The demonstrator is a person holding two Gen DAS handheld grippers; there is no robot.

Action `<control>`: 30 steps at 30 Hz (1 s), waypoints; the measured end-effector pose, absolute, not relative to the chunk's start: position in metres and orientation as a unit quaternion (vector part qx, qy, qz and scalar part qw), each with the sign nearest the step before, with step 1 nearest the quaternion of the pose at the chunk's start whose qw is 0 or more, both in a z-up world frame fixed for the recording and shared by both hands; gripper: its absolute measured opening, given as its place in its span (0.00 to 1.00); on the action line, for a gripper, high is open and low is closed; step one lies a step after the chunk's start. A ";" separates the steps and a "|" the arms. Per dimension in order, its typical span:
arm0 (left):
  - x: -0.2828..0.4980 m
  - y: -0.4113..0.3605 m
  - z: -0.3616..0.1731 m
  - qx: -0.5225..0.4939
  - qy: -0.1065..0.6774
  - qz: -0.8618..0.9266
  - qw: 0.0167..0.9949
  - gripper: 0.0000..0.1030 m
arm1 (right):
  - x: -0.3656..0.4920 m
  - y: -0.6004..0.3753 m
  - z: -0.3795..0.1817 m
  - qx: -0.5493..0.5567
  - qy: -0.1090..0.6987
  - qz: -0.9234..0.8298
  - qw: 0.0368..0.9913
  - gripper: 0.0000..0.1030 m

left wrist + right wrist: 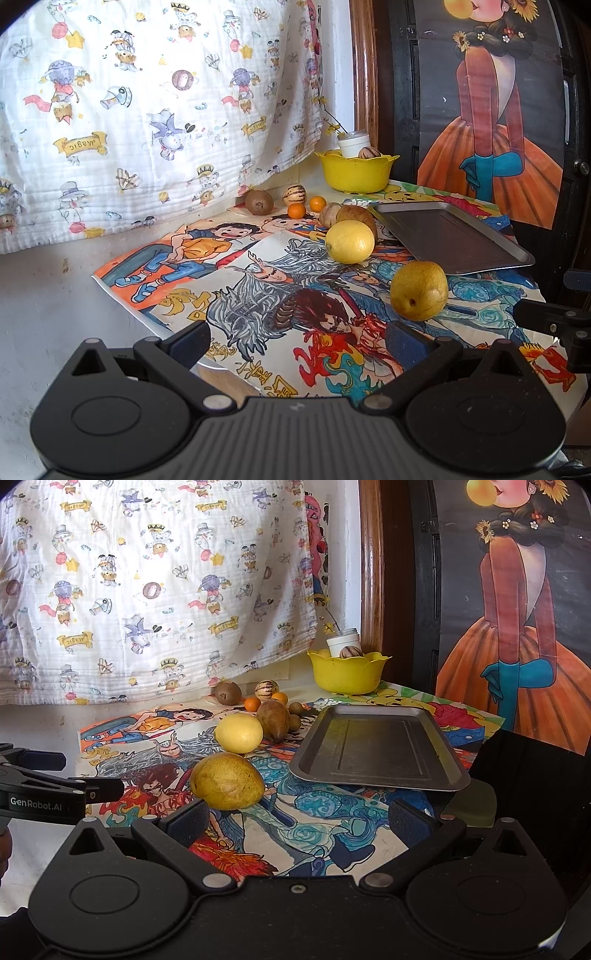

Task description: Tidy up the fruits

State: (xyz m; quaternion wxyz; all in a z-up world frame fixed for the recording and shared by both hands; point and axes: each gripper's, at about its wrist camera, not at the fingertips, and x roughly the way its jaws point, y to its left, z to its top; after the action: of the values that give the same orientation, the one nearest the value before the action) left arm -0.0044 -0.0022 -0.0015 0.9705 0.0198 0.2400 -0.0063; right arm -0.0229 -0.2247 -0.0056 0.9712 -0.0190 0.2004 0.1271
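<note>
Fruits: loose on the counter (66, 295), spread over colourful drawings (258, 295), all ahead of both sets of jaws.
Pear: yellow-brown pear (227, 781) just ahead of the right gripper's left finger, close to it, contact unclear; from the left wrist view it sits ahead and right of the jaws (419, 290).
Lemon: lemon (350, 242) beyond the pear, farther from both jaws.
Brown pear: darker pear (273, 720) just behind the lemon, small brown fruits beside it.
Far group: kiwi (259, 202), striped melon-like fruit (294, 194), two small oranges (296, 211) near the back wall, well apart from the jaws.
Tray: dark metal tray (376, 779), ahead and right of the right jaws, nothing on it.
Bowl: yellow bowl (354, 173) at the far back, holds a striped fruit and a white jar (354, 142).
Left gripper: left gripper (297, 341) jaws spread wide, nothing between them, over the near counter edge.
Right gripper: right gripper (297, 821) jaws spread wide, holding nothing; only drawings between the fingers.
Backdrop: printed cloth (147, 110) hangs behind the counter; painted poster (517, 627) at right.
</note>
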 end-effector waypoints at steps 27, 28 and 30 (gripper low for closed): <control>0.049 0.016 0.009 -0.009 0.289 -0.026 0.957 1.00 | 0.009 -0.233 0.000 -0.079 0.186 0.223 0.954 1.00; 0.054 0.017 0.010 -0.013 0.292 -0.030 0.956 1.00 | 0.012 -0.231 -0.001 -0.082 0.186 0.227 0.953 1.00; 0.067 0.018 0.013 -0.019 0.299 -0.040 0.953 1.00 | 0.019 -0.229 -0.002 -0.088 0.189 0.234 0.950 1.00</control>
State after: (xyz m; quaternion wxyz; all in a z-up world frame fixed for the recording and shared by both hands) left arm 0.0669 0.0182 0.0128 0.9534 -0.0188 0.2986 -0.0395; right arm 0.0191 -0.2285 -0.0016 0.9496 -0.0877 0.1887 0.2343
